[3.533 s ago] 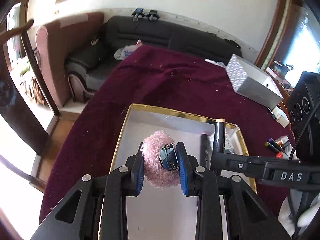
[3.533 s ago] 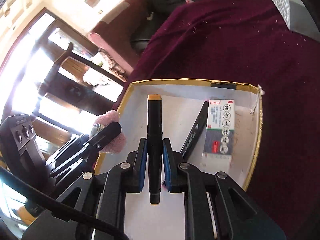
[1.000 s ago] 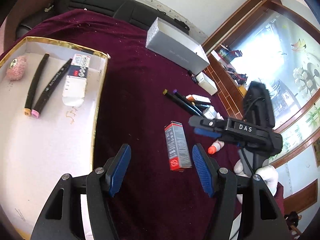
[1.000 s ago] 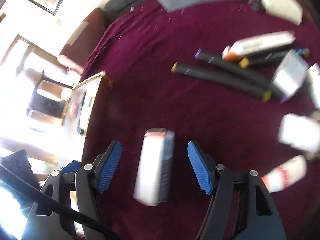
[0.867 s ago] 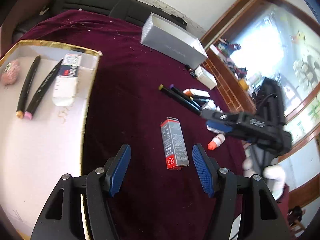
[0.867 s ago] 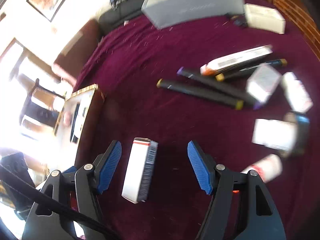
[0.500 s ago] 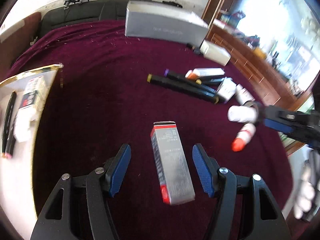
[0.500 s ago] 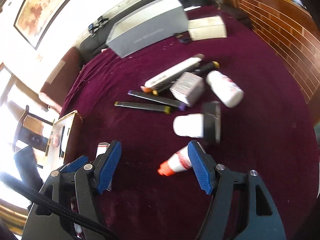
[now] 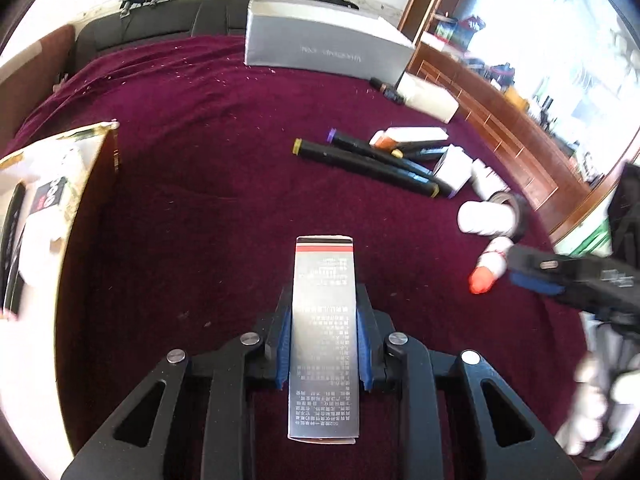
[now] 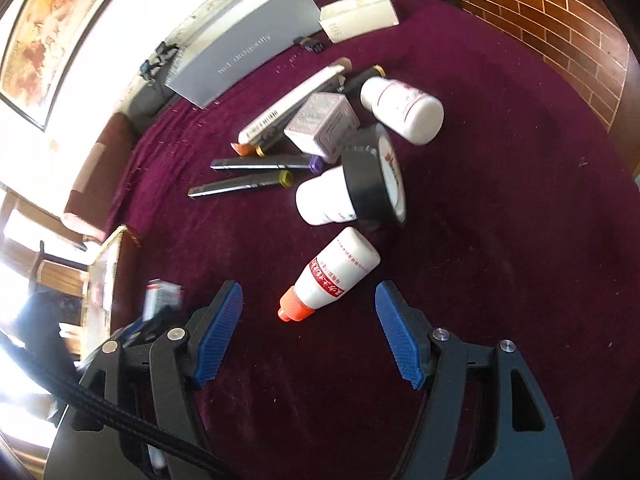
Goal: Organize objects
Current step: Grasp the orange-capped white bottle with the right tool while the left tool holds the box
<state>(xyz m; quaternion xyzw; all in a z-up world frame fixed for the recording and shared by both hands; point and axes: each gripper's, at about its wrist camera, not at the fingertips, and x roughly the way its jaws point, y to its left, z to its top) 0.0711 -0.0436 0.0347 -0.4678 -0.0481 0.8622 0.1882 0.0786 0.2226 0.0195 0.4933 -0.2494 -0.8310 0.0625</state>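
Clamping onto the grey carton (image 9: pixel 324 340), the left claw (image 9: pixel 324 344) has just been closing and now squeezes both long sides; a straight lift should keep it from twisting before it goes to the gold-rimmed tray (image 9: pixel 86 168) off to that claw's left. Released wide, the right claw (image 10: pixel 310 334) straddles the orange-capped dropper bottle (image 10: pixel 334 276) lying on the maroon counter (image 9: pixel 200 200). Beyond it, tape roll (image 10: pixel 374 178), white bottles and markers (image 9: pixel 360 162) crowd the approach.

Your right tool (image 10: pixel 308 330) stands open over the maroon table (image 10: pixel 500 240), blue pads (image 10: pixel 218 334) either side of an orange-capped white bottle (image 10: pixel 334 274) lying flat, not touching it. Black tape roll (image 10: pixel 374 178) and markers (image 10: pixel 244 184) lie beyond.
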